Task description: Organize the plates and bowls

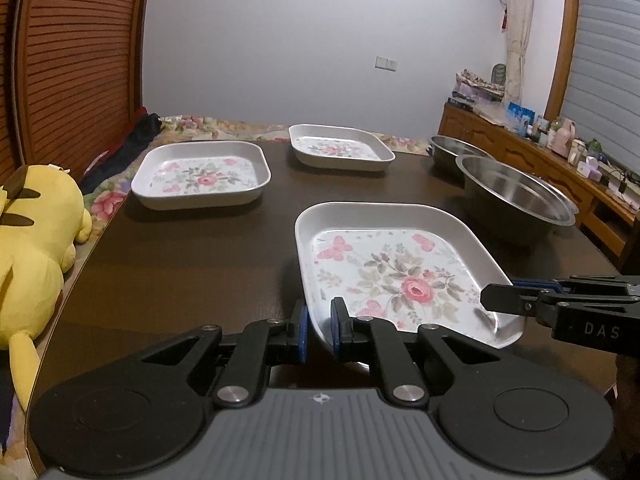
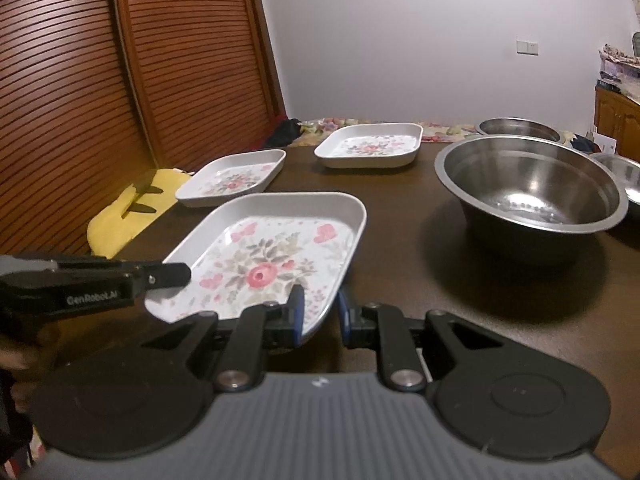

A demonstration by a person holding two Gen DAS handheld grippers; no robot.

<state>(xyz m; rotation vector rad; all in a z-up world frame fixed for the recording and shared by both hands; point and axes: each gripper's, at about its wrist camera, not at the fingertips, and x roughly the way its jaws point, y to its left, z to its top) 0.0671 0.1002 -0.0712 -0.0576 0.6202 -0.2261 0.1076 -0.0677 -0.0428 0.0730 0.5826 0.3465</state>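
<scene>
left gripper [image 1: 319, 330]: clamped on near rim of floral plate [image 1: 394, 276] | right gripper [image 2: 320, 312]: clamped on opposite near corner | steel bowl [image 2: 528, 196]: beyond, right

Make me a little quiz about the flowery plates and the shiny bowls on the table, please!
1. True or false: both tools are clamped on the same flowery plate.
2. How many flowery plates can you see in all? A) two B) three C) five
3. Fill in: the big steel bowl is ____ inside (full or empty).

Key
1. True. The left tool pinches one rim of the near plate, and the right tool pinches another rim.
2. B. One is held; the left far plate and the right far plate sit on the dark table.
3. Empty.
</scene>
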